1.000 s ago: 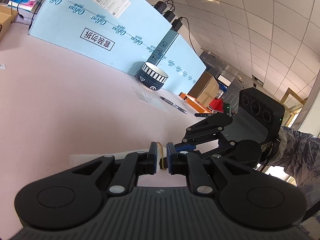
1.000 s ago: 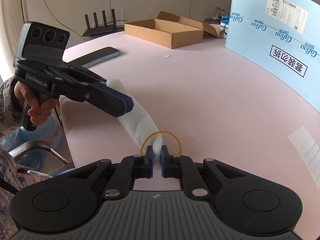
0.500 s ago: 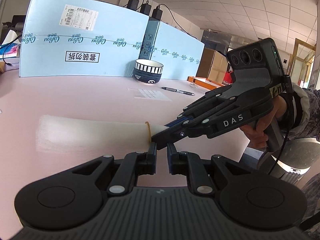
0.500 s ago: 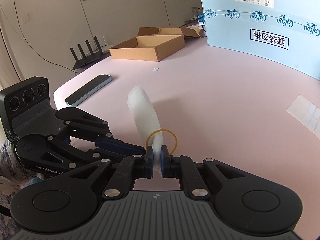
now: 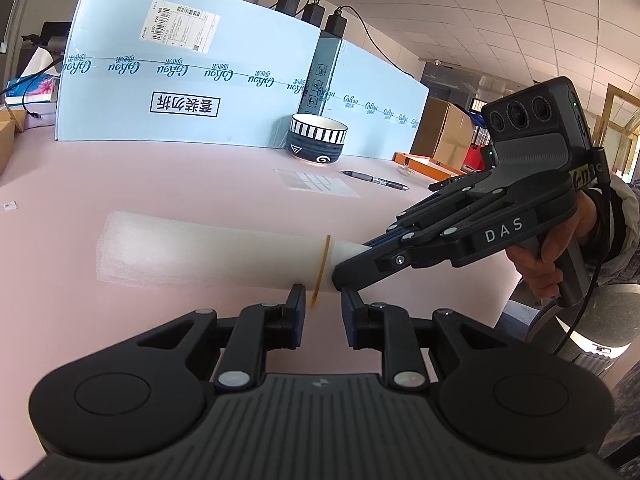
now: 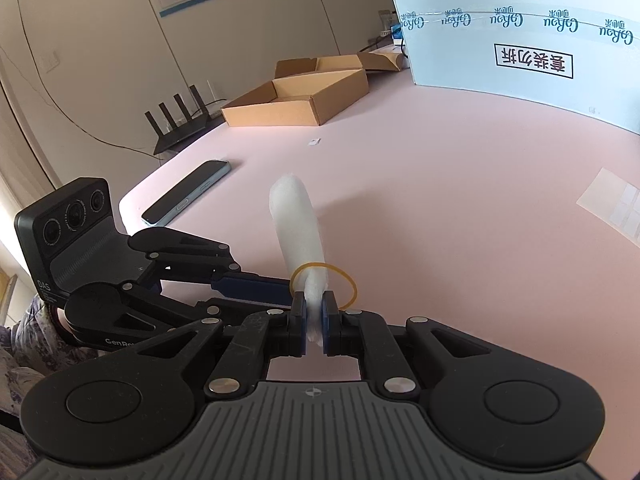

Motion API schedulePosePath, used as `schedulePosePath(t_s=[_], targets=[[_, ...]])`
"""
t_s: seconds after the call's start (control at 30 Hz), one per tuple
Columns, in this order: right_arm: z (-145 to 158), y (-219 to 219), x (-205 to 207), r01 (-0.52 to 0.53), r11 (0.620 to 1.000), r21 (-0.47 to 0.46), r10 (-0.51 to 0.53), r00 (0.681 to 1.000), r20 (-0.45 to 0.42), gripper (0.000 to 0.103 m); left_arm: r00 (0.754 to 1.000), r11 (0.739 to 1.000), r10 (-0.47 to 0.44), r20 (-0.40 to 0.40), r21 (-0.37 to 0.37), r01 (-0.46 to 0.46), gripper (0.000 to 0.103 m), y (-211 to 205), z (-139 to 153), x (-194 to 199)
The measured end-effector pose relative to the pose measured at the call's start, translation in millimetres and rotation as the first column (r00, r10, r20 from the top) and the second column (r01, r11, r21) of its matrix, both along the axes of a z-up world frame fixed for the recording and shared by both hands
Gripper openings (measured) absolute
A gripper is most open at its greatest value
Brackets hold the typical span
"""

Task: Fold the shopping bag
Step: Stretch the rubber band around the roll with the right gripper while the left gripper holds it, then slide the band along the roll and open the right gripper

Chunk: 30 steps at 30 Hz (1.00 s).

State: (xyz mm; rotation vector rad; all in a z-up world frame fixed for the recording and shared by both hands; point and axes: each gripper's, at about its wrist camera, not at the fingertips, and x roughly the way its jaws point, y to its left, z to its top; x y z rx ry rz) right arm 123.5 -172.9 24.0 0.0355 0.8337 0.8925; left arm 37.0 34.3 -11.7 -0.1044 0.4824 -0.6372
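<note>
A white shopping bag rolled into a tube [image 5: 208, 254] [image 6: 296, 224] hovers over the pink table [image 5: 120, 176]. My right gripper [image 6: 315, 300] [image 5: 348, 268] is shut on one end of it. A tan rubber band [image 5: 322, 264] [image 6: 348, 280] loops loosely round the roll just ahead of the right fingers. My left gripper [image 5: 320, 300] sits on the near side of the roll with its jaws opening. The band's lower edge hangs between the pads, which do not press on it. In the right wrist view the left gripper's fingers [image 6: 248, 282] reach in from the left to the band.
A striped bowl [image 5: 318, 136], a pen [image 5: 374, 179] and a clear sheet [image 5: 316, 182] lie before the blue board [image 5: 180, 80]. A cardboard tray [image 6: 296, 96], a phone [image 6: 188, 198] and a router [image 6: 180, 120] sit near the table's far-left edge.
The left gripper's jaws have spread apart and no longer pinch the band. Both wrist views have rolled, and the bag now lies level across the left view. The right grip is unchanged.
</note>
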Motion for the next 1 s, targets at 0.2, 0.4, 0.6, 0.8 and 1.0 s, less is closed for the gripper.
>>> schedulePosePath(t_s=[0.2, 0.4, 0.6, 0.8, 1.0], targets=[[-3, -3, 0, 0.012, 1.0, 0.01, -0.012, 1.0, -0.026, 0.006, 1.0, 0.999, -0.03, -0.001, -0.026, 0.03, 0.013, 2, -1, 3], [-2, -7, 1, 0.015, 0.999, 0.047, -0.012, 0.998, -0.059, 0.006, 1.0, 0.999, -0.028, 0.013, -0.019, 0.029, 0.002, 3, -3, 4], [-6, -9, 1, 0.025, 0.999, 0.037, -0.022, 0.997, -0.072, 0.006, 0.998, 0.999, -0.04, 0.04, 0.013, 0.04, 0.001, 0, 0, 1], [-8, -7, -2, 0.005, 1.0, 0.025, -0.003, 0.997, -0.072, 0.006, 0.999, 0.999, -0.003, 0.04, 0.033, 0.002, 0.001, 8, 5, 4], [-7, -9, 6, 0.037, 0.993, 0.115, -0.022, 0.991, -0.133, 0.006, 0.996, 0.988, 0.008, 0.084, 0.15, -0.021, 0.001, -5, 6, -1]])
